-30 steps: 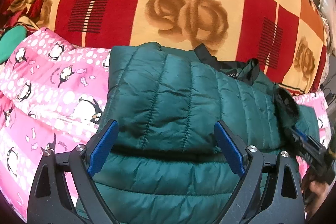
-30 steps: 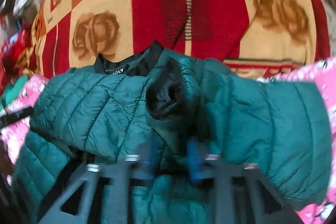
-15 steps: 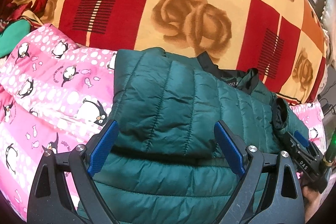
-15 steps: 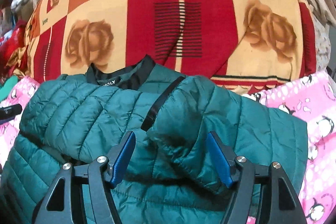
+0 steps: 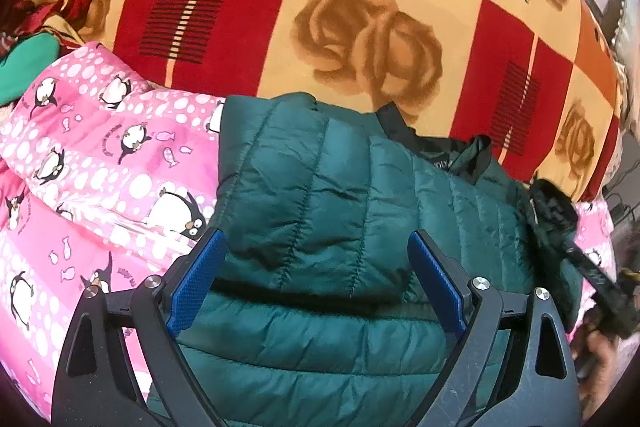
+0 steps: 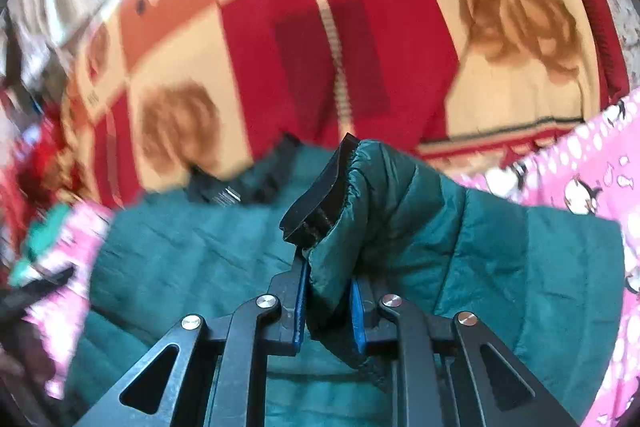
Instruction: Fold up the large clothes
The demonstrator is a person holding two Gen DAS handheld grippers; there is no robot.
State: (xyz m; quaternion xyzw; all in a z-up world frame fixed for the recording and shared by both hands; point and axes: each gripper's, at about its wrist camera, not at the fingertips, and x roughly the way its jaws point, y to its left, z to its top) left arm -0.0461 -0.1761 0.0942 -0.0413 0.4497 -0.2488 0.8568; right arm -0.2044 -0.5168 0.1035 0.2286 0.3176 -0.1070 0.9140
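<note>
jacket (image 5: 320, 195): green quilted puffer, glossy, black collar
R tool (image 6: 328, 301): pinching jacket cuff
L tool (image 5: 314, 283): spread wide, nothing gripped
bedding (image 5: 92, 163): pink penguin print

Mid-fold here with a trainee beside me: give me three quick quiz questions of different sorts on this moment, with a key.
1. True or false: the right gripper is clamped on a fold of the green puffer jacket.
2. Which bedding lies directly under the jacket? A) pink penguin quilt B) rose-check blanket C) a plain white sheet
3. Fill in: the left gripper hangs over the jacket with its jaws ____.

Key: 1 true; 2 A; 3 open, nothing pinched between the pads.
</note>
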